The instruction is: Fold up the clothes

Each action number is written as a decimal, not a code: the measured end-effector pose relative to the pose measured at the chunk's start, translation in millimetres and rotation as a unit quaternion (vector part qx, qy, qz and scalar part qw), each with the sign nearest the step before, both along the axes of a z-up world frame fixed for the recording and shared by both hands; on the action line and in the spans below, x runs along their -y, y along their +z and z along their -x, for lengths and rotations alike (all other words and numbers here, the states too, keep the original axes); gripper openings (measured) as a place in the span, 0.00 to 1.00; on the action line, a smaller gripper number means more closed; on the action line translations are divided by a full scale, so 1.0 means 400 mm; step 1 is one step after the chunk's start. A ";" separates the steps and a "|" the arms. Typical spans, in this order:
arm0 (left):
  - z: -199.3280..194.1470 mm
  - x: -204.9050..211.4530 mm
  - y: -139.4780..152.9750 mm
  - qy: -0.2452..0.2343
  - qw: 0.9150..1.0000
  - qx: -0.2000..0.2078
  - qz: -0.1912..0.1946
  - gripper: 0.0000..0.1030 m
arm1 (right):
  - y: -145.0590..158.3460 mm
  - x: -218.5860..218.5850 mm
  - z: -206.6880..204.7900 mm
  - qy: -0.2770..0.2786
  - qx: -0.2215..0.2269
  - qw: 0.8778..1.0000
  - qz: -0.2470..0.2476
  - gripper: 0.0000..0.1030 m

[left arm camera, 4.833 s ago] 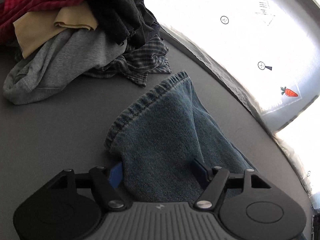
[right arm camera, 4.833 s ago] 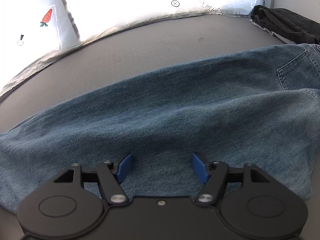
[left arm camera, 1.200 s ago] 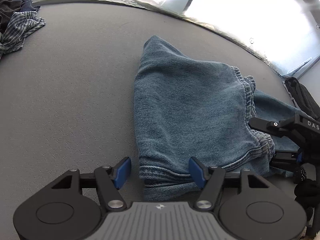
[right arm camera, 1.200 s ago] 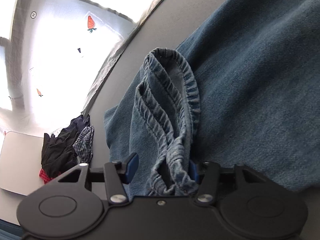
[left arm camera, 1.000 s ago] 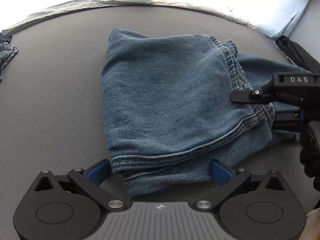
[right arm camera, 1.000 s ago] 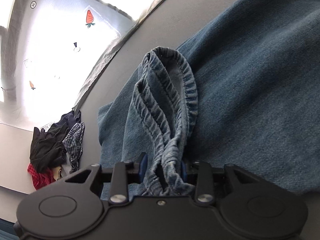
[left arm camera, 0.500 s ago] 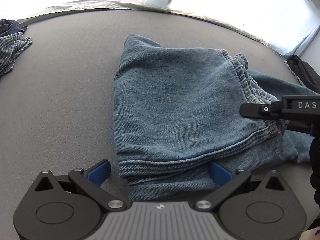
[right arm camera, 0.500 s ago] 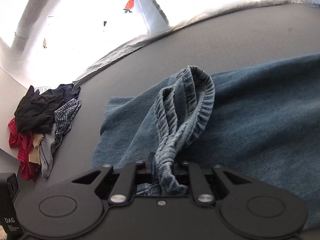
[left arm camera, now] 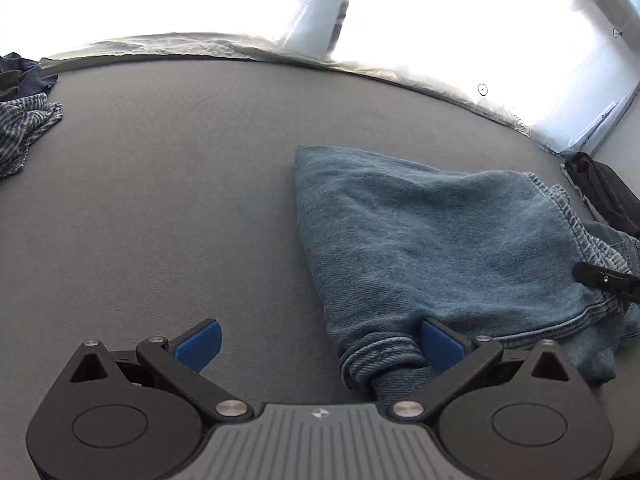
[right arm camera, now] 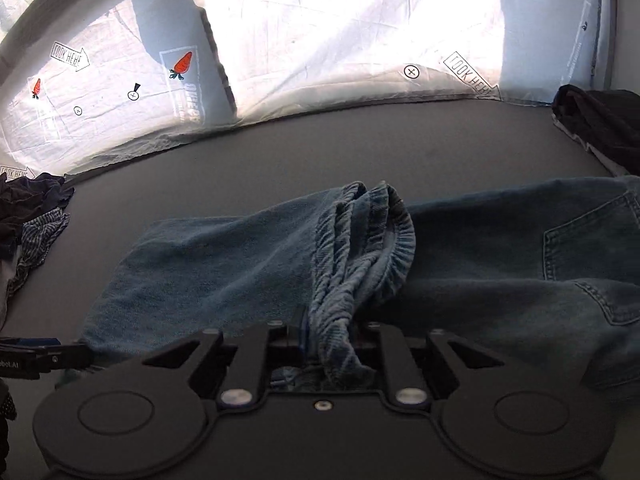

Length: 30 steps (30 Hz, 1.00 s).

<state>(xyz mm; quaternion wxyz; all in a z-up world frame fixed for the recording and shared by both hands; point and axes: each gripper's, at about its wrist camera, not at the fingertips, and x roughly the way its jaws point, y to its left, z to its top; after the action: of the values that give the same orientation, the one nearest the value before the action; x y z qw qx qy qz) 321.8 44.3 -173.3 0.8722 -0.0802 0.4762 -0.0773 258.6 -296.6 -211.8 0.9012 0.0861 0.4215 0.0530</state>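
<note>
right tongs (right arm camera: pixel 332 344) clamp the bunched hems of the jeans (right arm camera: pixel 460 280); left tongs (left arm camera: pixel 318 340) gape around a rolled hem, not pinching. the jeans lie half-folded on the grey table (left arm camera: pixel 160 200). thick denim: heavy, limp, best taken by seams.

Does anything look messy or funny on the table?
Yes. The jeans are only half folded: their hems stand up in a crumpled bunch, pinched in the right gripper. Clothes lie heaped at the left edge.
</note>
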 end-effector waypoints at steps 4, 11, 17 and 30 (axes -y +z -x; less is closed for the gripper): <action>-0.022 0.021 -0.053 -0.005 0.999 -0.037 -0.019 1.00 | -0.074 0.004 0.013 -0.035 -0.016 0.999 0.011 0.46; -0.008 0.030 -0.076 -0.004 0.999 -0.037 -0.034 1.00 | -0.082 0.035 0.022 -0.026 -0.019 0.999 -0.005 0.83; -0.019 0.032 -0.058 -0.001 0.998 -0.051 -0.045 1.00 | -0.067 0.077 0.061 -0.012 -0.010 0.997 -0.075 1.00; -0.001 0.142 0.130 0.072 0.994 0.064 -0.054 1.00 | -0.021 0.397 0.260 -0.183 0.056 0.962 -0.196 1.00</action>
<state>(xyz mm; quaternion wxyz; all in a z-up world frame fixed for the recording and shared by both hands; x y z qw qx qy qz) 322.1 -12.4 -121.1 0.9072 -0.0623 0.4161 0.0067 154.7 -455.4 -220.1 0.8831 0.3338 0.3287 -0.0270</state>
